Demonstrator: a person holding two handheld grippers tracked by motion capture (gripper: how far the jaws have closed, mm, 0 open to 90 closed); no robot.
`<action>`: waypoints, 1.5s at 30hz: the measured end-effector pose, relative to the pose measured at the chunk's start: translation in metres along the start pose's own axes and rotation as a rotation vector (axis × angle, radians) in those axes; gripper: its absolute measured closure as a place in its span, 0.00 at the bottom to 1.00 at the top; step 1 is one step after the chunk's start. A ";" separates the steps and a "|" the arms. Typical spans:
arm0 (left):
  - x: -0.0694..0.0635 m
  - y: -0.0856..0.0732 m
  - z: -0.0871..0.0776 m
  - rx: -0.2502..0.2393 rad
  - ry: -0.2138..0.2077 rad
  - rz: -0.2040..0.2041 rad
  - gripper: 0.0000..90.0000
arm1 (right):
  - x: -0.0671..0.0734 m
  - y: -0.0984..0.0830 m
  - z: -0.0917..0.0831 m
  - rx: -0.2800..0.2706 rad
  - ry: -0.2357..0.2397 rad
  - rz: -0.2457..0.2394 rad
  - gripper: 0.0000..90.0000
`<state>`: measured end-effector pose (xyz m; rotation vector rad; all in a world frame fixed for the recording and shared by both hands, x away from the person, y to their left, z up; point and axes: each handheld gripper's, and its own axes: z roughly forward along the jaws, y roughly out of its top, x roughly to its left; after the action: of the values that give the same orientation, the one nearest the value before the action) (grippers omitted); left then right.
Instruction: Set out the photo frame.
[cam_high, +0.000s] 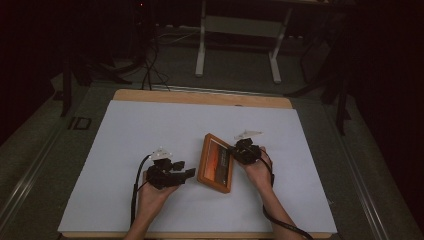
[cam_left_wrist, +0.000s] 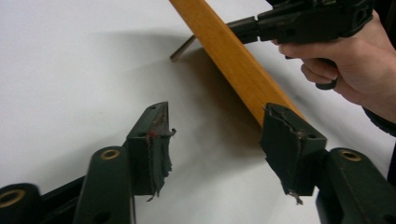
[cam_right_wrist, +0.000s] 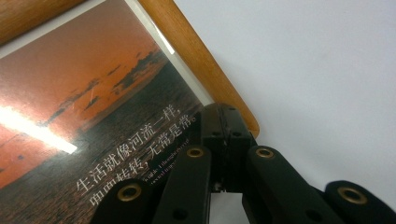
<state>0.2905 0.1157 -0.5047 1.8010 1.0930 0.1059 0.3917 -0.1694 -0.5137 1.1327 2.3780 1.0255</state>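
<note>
A: What is the left claw (cam_high: 186, 171) doing?
B: Its jaws stand apart with nothing between them, just left of the rectangular wooden picture frame with a sunset print (cam_high: 216, 162).
A: Where is that frame?
B: Tilted up near the middle of the white surface (cam_high: 130, 135), slightly toward the near edge.
A: And the right claw (cam_high: 235, 150)?
B: Clamped on the frame's right edge.

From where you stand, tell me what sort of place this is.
Probably a lab or recording workspace, not a home: a white-topped table with a wooden edge, a bare metal desk frame behind it, and cables trailing across the dark floor.
</note>
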 end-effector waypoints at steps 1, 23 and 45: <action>-0.003 0.000 0.001 0.000 -0.006 0.002 0.44 | 0.000 0.000 0.000 -0.001 0.001 0.001 1.00; -0.029 -0.006 0.025 0.037 -0.049 0.023 0.36 | 0.000 -0.001 0.000 -0.005 0.001 0.004 1.00; -0.042 -0.005 0.041 0.031 -0.037 -0.063 0.56 | -0.001 -0.001 -0.001 -0.001 0.003 -0.005 1.00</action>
<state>0.2840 0.0579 -0.5133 1.7875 1.1289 0.0179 0.3916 -0.1708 -0.5137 1.1250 2.3809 1.0277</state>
